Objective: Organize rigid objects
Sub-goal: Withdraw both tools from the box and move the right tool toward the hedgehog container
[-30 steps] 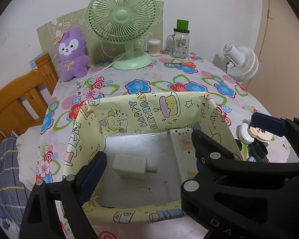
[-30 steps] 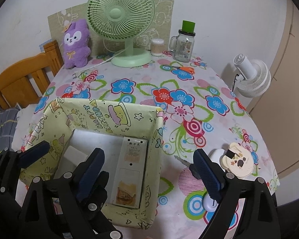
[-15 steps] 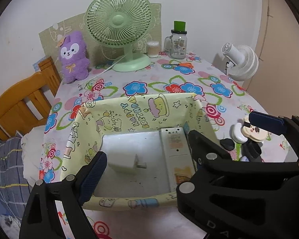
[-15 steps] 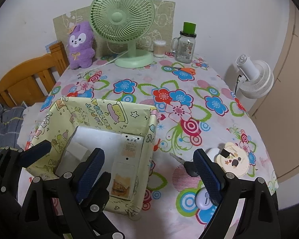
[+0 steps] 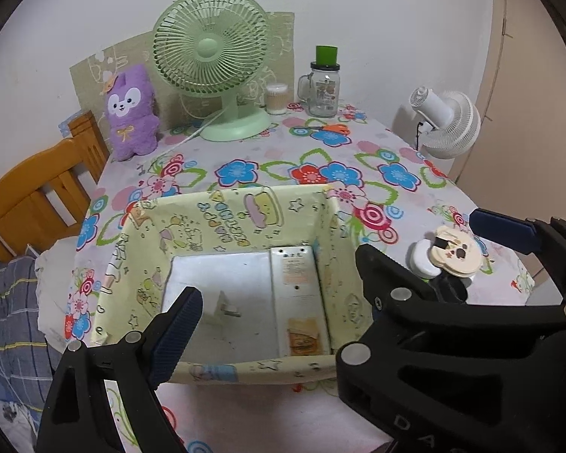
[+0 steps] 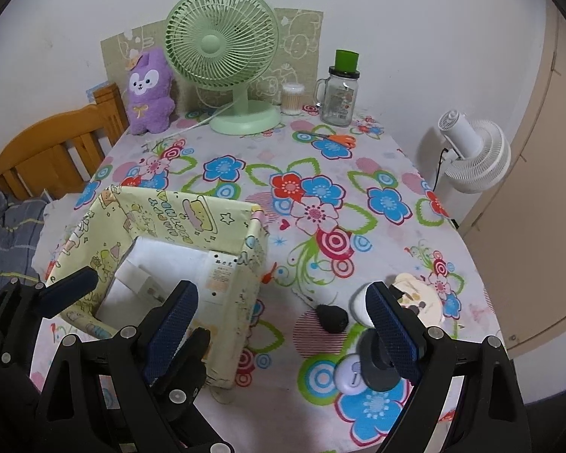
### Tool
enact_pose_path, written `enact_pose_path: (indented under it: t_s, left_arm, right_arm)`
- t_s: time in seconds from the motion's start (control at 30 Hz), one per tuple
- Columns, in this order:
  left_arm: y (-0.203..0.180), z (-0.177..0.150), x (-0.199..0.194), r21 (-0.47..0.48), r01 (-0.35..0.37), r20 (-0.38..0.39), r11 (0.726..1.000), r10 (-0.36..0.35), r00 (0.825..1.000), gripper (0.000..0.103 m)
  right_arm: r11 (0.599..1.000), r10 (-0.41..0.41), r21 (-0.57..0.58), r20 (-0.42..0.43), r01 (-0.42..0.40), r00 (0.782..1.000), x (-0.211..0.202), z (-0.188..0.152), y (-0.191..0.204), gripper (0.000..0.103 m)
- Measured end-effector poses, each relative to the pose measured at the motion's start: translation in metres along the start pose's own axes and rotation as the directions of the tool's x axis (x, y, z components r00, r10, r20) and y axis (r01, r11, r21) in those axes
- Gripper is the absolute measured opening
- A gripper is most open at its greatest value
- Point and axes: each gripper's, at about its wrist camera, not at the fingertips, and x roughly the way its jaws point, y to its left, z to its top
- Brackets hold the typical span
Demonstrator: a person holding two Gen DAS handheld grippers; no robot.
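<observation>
Both grippers, left (image 5: 279, 268) and right (image 6: 279, 317), gape empty above the half-filled box (image 6: 222, 219); the car key (image 6: 330, 317) near the counter's right edge looks next.

Left gripper (image 5: 336, 283) and right gripper (image 6: 283, 324) both angle downward, side by side, jaws wide apart and empty.

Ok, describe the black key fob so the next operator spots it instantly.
Start at the yellow cartoon-print box on the floral tablecloth. Just to its right in the right wrist view lies the key fob, beside white round items. It alone is small, black and teardrop-shaped.
</observation>
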Motion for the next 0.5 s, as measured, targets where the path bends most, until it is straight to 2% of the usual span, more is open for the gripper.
enact_pose_path:
  t_s: [0.33,0.5]
  left_arm:
    - [-0.026,0.002,-0.008,0.010,-0.023,0.023,1.000,0.023,0.999,0.093]
    - [-0.038,0.004,-0.011,0.018,-0.011,0.028,1.000,0.010,1.000,0.093]
  right_arm:
    - [1.000,0.001,-0.012,0.009,-0.001,1.000,-0.011,-0.003,-0.023,0.092]
    - [1.000,0.005,-0.011,0.005,-0.005,1.000,-0.016,-0.005,-0.038,0.092]
